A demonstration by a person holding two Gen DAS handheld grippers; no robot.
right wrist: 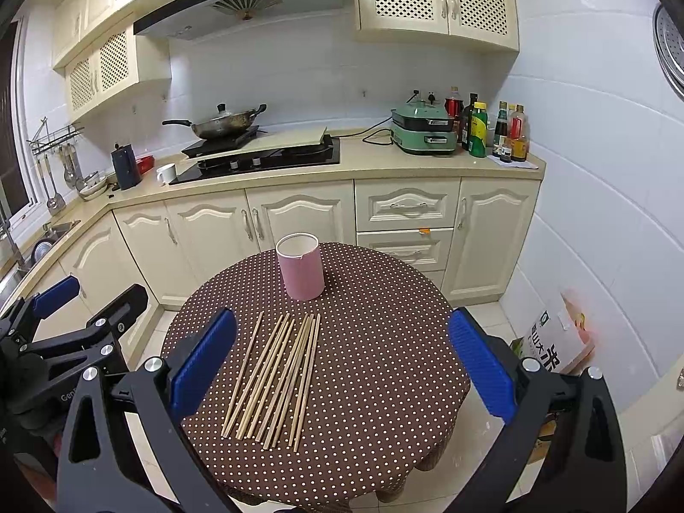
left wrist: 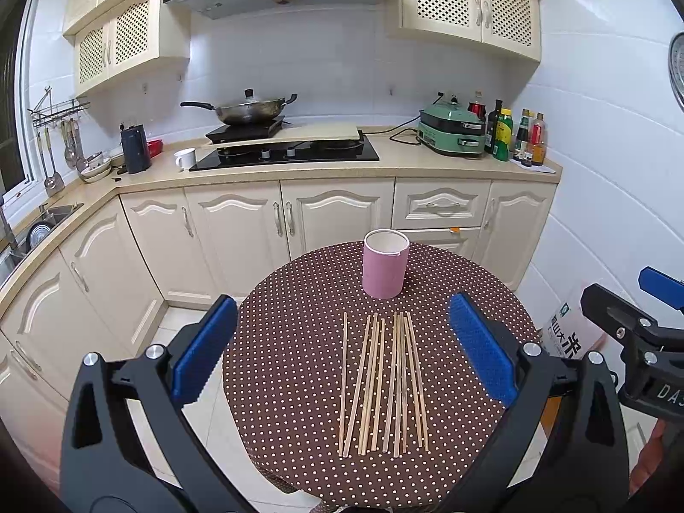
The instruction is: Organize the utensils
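Several wooden chopsticks (left wrist: 382,380) lie side by side on a round table with a brown polka-dot cloth (left wrist: 299,299). An empty pink cylindrical holder (left wrist: 385,265) stands upright just beyond them. My left gripper (left wrist: 342,355) is open and empty, held above the near side of the table with the chopsticks between its blue pads. In the right wrist view the chopsticks (right wrist: 278,378) lie left of centre, the holder (right wrist: 299,267) behind them. My right gripper (right wrist: 342,363) is open and empty above the table (right wrist: 384,320).
Cream kitchen cabinets (left wrist: 333,209) and a counter with a stove, wok (left wrist: 248,111), green appliance (left wrist: 453,130) and bottles stand behind the table. A rice bag (right wrist: 555,342) leans on the floor at right. The other gripper shows at each view's edge.
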